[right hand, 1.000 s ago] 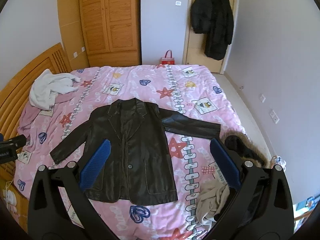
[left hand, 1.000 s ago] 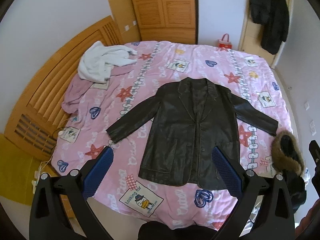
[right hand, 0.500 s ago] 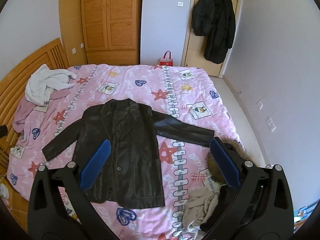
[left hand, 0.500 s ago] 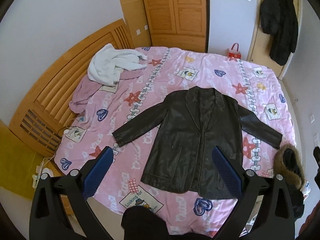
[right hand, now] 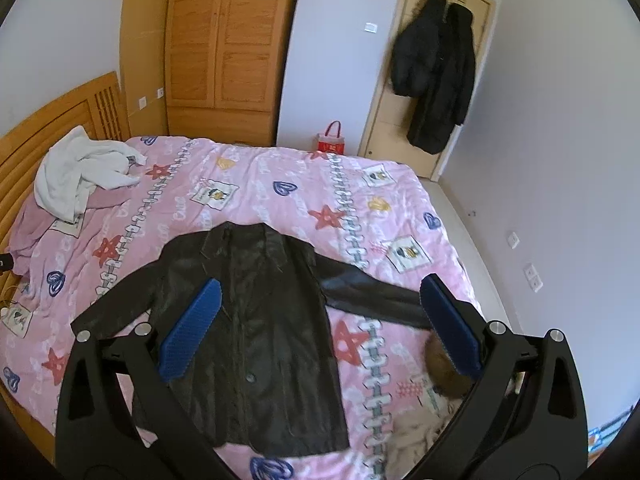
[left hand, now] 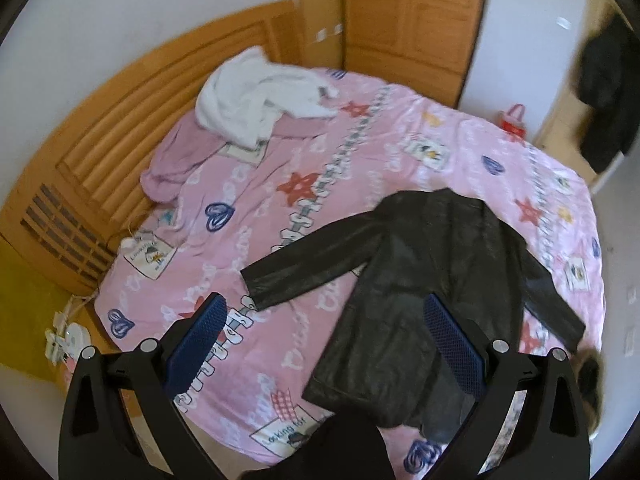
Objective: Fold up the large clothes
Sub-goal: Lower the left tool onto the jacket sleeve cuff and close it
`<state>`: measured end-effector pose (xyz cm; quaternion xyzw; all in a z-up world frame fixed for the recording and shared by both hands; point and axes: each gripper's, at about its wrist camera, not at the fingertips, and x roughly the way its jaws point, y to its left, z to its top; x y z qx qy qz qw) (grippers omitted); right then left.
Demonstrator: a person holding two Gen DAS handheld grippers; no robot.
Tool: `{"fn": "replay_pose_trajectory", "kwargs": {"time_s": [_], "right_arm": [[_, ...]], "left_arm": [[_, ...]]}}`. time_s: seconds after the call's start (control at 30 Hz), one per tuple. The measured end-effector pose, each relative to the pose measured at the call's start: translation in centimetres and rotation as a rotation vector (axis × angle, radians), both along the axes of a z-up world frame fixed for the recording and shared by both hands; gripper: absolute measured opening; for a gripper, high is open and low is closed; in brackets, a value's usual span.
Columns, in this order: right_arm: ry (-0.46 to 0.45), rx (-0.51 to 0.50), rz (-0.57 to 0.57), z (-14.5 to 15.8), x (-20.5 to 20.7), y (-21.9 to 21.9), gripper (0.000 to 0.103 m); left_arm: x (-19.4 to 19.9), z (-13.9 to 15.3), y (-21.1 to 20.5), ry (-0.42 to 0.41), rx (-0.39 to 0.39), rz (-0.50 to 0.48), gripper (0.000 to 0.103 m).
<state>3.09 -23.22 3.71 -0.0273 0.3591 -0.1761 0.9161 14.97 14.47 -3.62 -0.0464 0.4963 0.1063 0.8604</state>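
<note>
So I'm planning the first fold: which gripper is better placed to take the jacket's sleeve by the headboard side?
Probably the left gripper: open, and that sleeve's cuff lies just ahead between its fingers. The right gripper, also open, faces the black leather jacket body.

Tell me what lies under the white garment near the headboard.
The white garment rests on a crumpled pink cloth and the pink bedspread. Anything directly beneath its bulk is covered.

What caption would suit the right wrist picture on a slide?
Open right claw hovers above a black leather jacket spread flat, sleeves out, on a pink patterned bed.
</note>
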Motion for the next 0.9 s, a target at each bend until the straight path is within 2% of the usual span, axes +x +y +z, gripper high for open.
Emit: {"fn": "replay_pose_trajectory", "kwargs": {"time_s": [0.13,0.23,0.33,0.43,0.5,0.57,0.67,0.77,0.9], "right_arm": [[0.039,0.007,0.027,-1.1,7.5,4.4,0.097],[0.065,0.004,0.046,-1.8,11.8,7.3,0.097],[0.116,-0.004,0.083,-3.3,16.7,10.5,0.097],[0.166,-0.016,0.114,-5.7,20.5,13.8,0.097],[0.206,-0.005,0.134,-7.5,22.4,15.4,0.097],[0.245,0.011,0.158,-9.6,24.0,16.9,0.097],[0.299,0.010,0.189,-12.8,25.9,18.8,0.097],[0.356,0.022,0.203,-15.7,27.4,20.1,0.097],[0.412,0.022,0.201,-18.8,28.8,21.1,0.097]], "left_arm": [[6.5,-4.6,6.4,0.088,-0.013,0.068,0.096],[9.7,-8.1,11.0,0.160,-0.037,0.133,0.096],[12.8,-13.1,16.1,0.246,-0.055,0.237,0.096],[15.4,-20.4,21.3,0.357,-0.096,0.332,0.096],[16.6,-24.8,23.7,0.418,-0.150,0.361,0.095],[17.9,-30.8,26.1,0.507,-0.273,0.375,0.095],[18.5,-37.9,27.8,0.602,-0.423,0.412,0.095],[18.4,-43.6,28.5,0.663,-0.490,0.451,0.095],[18.0,-49.2,28.7,0.734,-0.542,0.511,0.095]]}}
